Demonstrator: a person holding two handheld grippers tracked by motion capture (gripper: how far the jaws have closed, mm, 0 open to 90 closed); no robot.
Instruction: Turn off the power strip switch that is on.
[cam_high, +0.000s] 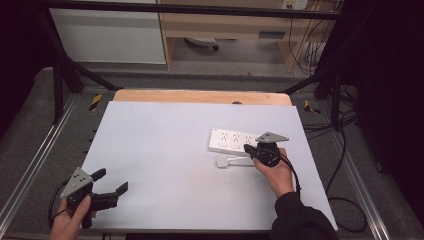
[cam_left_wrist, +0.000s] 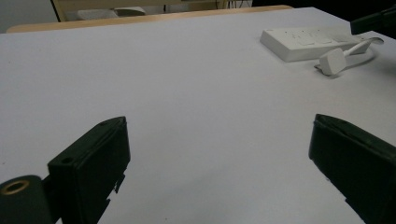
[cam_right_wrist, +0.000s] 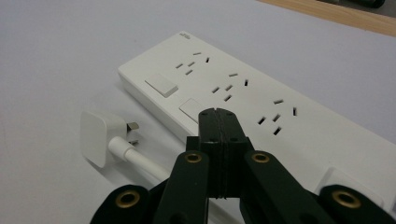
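Note:
A white power strip (cam_high: 233, 141) lies on the pale table sheet right of centre, its sockets and switches facing up (cam_right_wrist: 233, 88). Its white plug (cam_high: 222, 161) rests loose on the sheet just in front of it, on a white cord (cam_right_wrist: 140, 161). My right gripper (cam_high: 248, 148) is shut, with nothing between its jaws, its tip (cam_right_wrist: 217, 114) over the strip's near edge beside a switch. My left gripper (cam_high: 111, 181) stands open at the table's front left corner, nothing between its fingers (cam_left_wrist: 93, 158). From there the power strip (cam_left_wrist: 303, 41) and plug (cam_left_wrist: 332, 61) lie far off.
The table sheet (cam_high: 165, 150) is bare left of the strip. A wooden table edge (cam_high: 200, 96) runs along the back. Black frame bars (cam_high: 60, 75) flank the table, and cables (cam_high: 345, 165) trail on the floor at right.

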